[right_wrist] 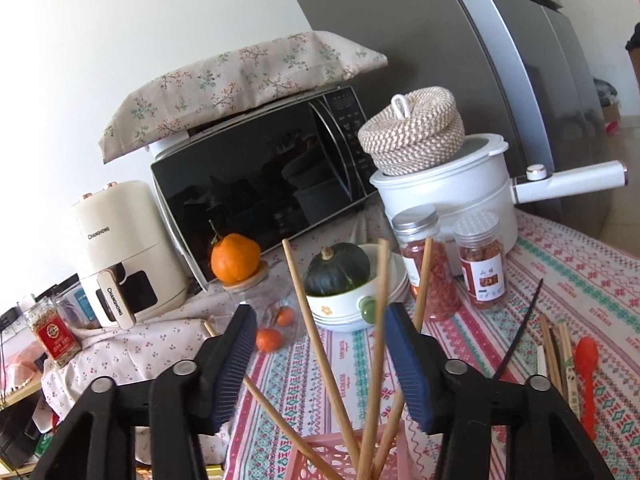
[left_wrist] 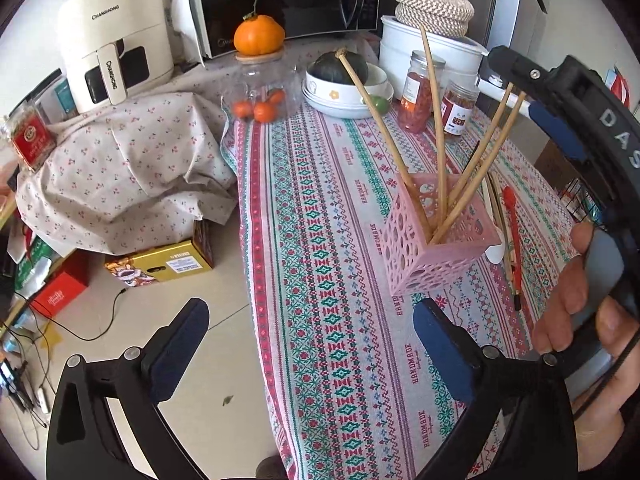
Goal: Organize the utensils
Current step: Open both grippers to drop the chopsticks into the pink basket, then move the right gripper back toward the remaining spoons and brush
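1. The left gripper has its two fingers wide apart and they hold nothing. One finger hangs over the floor and the other is above the near part of the tablecloth.
2. The right gripper is also spread wide, and nothing is pressed between its blue pads. It is just above the holder, and several chopsticks rise through the gap between the fingers. Whether a stick touches a pad, I cannot tell from this view.
3. In the left wrist view the right gripper is at the far right, above the stick tips, and the person's hand holds its grip.
4. The pink holder, with round holes in its walls, stands upright on the tablecloth. About five wooden chopsticks stand in it and fan out in different directions.
5. Just right of the holder, more utensils lie flat on the cloth: a red spoon, some loose sticks and something white that the holder partly hides.
6. Farther back are two jars with red contents, a stack of bowls with a dark squash, and a glass jar with a large orange on its lid.
7. At the far edge are a white pot with a woven basket on top, a microwave and a cream air fryer.
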`<state>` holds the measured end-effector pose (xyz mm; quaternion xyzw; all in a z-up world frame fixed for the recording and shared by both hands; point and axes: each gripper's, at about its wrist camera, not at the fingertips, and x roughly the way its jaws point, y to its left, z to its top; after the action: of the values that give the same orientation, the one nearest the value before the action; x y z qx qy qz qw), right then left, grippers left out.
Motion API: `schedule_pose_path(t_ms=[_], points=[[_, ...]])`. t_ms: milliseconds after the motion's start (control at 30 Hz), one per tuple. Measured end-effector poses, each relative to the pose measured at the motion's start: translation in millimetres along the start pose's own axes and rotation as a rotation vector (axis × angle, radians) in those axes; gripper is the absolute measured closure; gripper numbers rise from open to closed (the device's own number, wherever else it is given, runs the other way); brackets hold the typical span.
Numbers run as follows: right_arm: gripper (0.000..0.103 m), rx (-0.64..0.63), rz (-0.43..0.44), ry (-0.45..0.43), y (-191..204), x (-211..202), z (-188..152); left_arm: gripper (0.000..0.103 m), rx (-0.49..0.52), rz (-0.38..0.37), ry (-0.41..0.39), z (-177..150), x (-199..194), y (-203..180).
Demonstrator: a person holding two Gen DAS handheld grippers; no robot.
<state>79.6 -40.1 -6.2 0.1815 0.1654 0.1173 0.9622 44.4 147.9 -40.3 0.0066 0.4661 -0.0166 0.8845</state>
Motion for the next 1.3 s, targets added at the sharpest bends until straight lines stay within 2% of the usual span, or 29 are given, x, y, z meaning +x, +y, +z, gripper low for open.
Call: schedule_pose_path(t_ms=[67,167,200,400,567,700,900,1067,1300], points=[[0.017,-0.022,0.004,0.008,-2,-7,9,0.0,-0.006,-0.021,0.003,-1,1,-3],[0.003,-0.056,-0.003,0.027,-8,-19,23,0.0,-0.025,-0.058,0.018,-3,5,-8],[0.001,-0.063,-0.006,0.041,-11,-21,27,0.0,-0.029,-0.075,0.025,-4,7,-10],[0.001,-0.127,-0.02,0.198,-34,-30,45,0.0,-0.007,-0.12,0.058,-13,13,-34],[0.001,-0.147,-0.095,0.3,-67,-35,50,0.0,0.041,-0.127,0.055,-18,14,-55],[0.001,-0.145,-0.163,0.353,-96,-36,50,0.0,0.059,-0.165,0.042,-20,17,-67],[0.001,-0.1,-0.247,0.498,-139,-19,35,0.0,0.039,-0.21,0.02,-24,22,-79],[0.001,-0.06,-0.333,0.685,-172,8,16,0.0,0.05,-0.228,0.034,-24,29,-91],[0.001,-0.013,-0.397,0.846,-207,42,-10,0.0,0.146,-0.18,0.013,-21,31,-112]])
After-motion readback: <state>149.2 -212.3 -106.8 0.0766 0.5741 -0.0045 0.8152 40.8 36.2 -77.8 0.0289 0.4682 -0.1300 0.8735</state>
